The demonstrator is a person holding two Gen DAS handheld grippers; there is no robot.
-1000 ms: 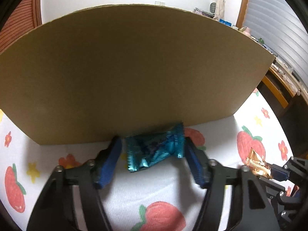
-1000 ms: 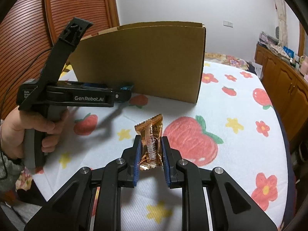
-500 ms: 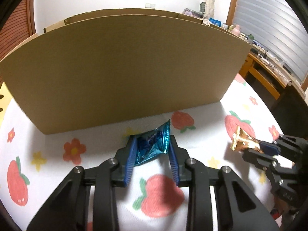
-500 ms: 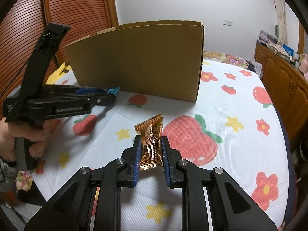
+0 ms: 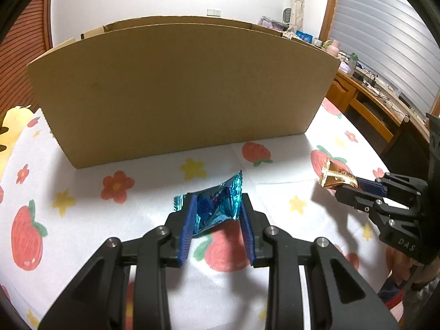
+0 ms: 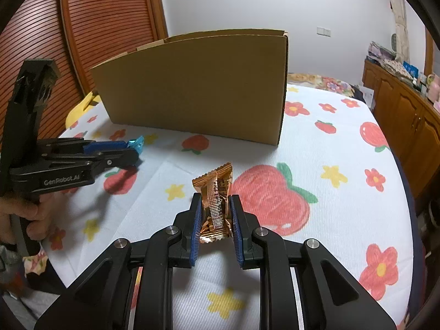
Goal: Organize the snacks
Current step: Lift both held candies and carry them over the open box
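Note:
My left gripper (image 5: 217, 206) is shut on a shiny blue snack packet (image 5: 216, 209) and holds it above the table, in front of the cardboard box (image 5: 178, 93). My right gripper (image 6: 214, 203) is shut on a gold-orange snack packet (image 6: 216, 195), held upright above the cloth. In the left wrist view the right gripper (image 5: 354, 184) shows at the right with the gold packet (image 5: 335, 177). In the right wrist view the left gripper (image 6: 132, 151) shows at the left with the blue packet's tip (image 6: 136, 143). The box (image 6: 198, 88) stands behind both; its inside is hidden.
The table has a white cloth (image 6: 343, 220) printed with strawberries and flowers. A wooden slatted door (image 6: 104, 19) is at the back left. A wooden cabinet (image 6: 407, 115) with clutter on top runs along the right wall. The table's edge curves at the right.
My left gripper closed on the blue packet, lifted it and drew back from the box wall, so the box top edge now shows. My right gripper stays still with the gold packet.

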